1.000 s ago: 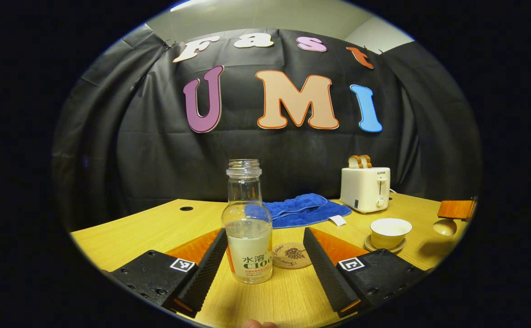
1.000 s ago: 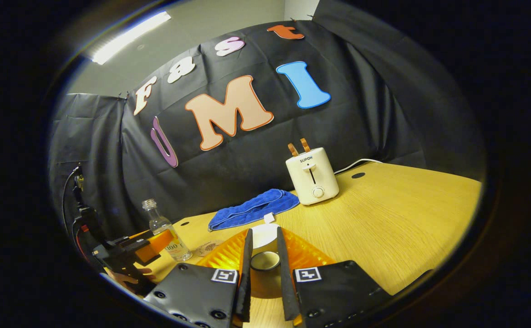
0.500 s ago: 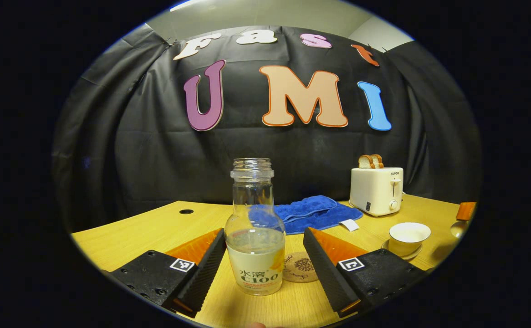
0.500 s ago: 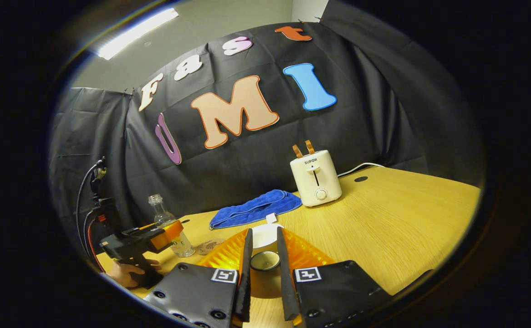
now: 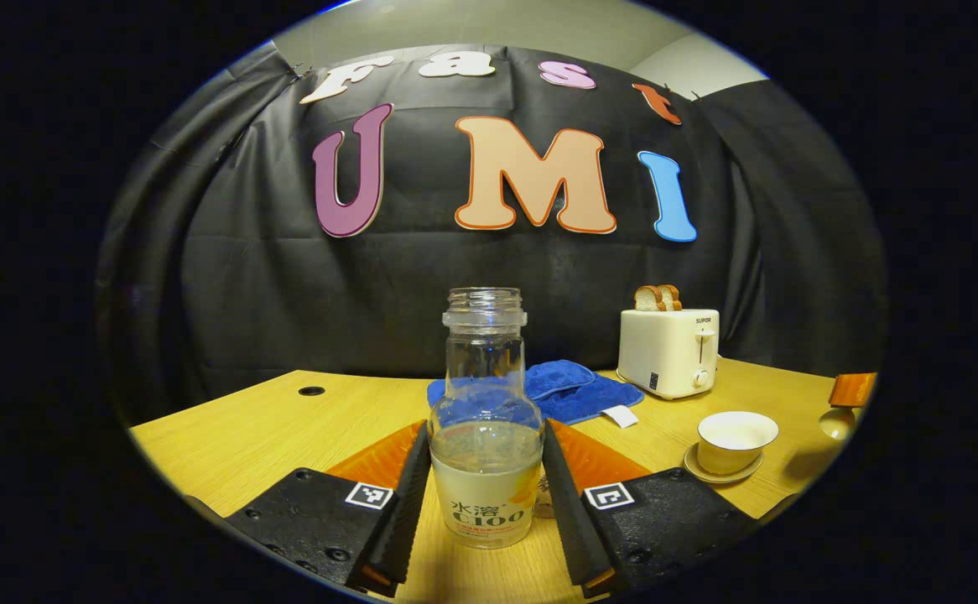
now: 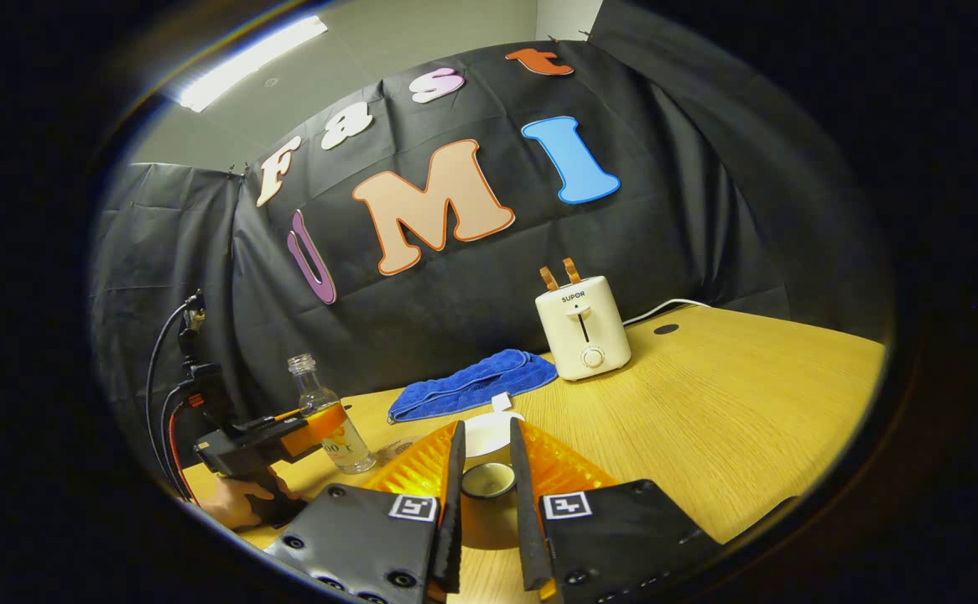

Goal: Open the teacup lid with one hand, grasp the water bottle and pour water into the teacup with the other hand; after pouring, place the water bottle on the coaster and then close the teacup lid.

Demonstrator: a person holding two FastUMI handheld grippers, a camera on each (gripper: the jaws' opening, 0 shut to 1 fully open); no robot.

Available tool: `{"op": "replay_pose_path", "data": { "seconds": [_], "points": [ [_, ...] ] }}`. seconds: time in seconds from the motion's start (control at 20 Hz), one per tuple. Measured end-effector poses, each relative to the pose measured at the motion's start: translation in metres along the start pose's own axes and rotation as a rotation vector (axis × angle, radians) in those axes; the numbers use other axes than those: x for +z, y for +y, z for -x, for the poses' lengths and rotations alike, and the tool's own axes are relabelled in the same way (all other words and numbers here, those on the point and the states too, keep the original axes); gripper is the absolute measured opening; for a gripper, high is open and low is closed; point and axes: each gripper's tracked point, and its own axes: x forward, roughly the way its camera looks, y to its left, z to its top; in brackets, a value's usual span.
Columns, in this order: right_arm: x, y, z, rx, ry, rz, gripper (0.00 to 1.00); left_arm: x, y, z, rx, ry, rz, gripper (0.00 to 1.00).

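The clear water bottle [image 5: 484, 470], open-topped and part full, stands upright on the wooden table [image 5: 254, 436]. My left gripper [image 5: 485, 436] is shut on it, a finger pressing each side of its label; the same gripper [image 6: 304, 428], held by a hand, also shows against the bottle [image 6: 330, 419] in the right gripper view. The white teacup [image 5: 736, 436] sits uncovered on its saucer to the right. My right gripper [image 6: 486, 428] is shut on the teacup lid [image 6: 489, 480] by its knob, lifted near the cup [image 6: 489, 432]. The cork coaster [image 6: 397, 453] lies beside the bottle.
A white toaster [image 5: 669, 351] with bread slices stands at the back right, its cord running off behind. A folded blue towel [image 5: 573, 390] lies behind the bottle. The table has a round cable hole [image 5: 311, 391] at the far left.
My left gripper has moved up around the bottle and its fingers have come together onto it. The right gripper has stayed nearly still, holding the lid.
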Motion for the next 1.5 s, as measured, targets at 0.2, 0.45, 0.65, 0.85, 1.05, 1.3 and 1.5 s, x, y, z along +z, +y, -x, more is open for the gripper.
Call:
{"op": "replay_pose_path", "data": {
  "seconds": [0.2,0.45,0.65,0.85,1.05,1.3,1.5],
  "points": [
    [0.0,-0.002,0.0,-0.001,0.001,-0.01,0.31,0.0,-0.007,0.006,-0.011,0.002,-0.031,0.66],
    [0.001,-0.003,0.003,0.004,0.001,-0.016,0.31,0.001,-0.033,0.011,-0.036,0.005,-0.235,0.66],
    [0.004,-0.009,0.009,-0.01,-0.001,-0.009,0.31,0.0,-0.067,0.009,-0.081,0.014,-0.405,0.66],
    [0.009,-0.03,0.011,-0.049,-0.002,-0.001,0.31,-0.004,-0.092,0.002,-0.134,0.065,-0.541,0.66],
    [0.014,-0.051,0.014,-0.09,-0.003,0.002,0.31,-0.017,-0.108,-0.004,-0.184,0.148,-0.739,0.66],
    [0.016,-0.061,0.015,-0.101,0.003,-0.017,0.29,-0.028,-0.118,-0.006,-0.236,0.19,-1.016,0.66],
    [0.018,-0.068,0.016,-0.111,0.004,-0.025,0.31,-0.03,-0.118,-0.006,-0.257,0.223,-1.174,0.66]
  ]
}}
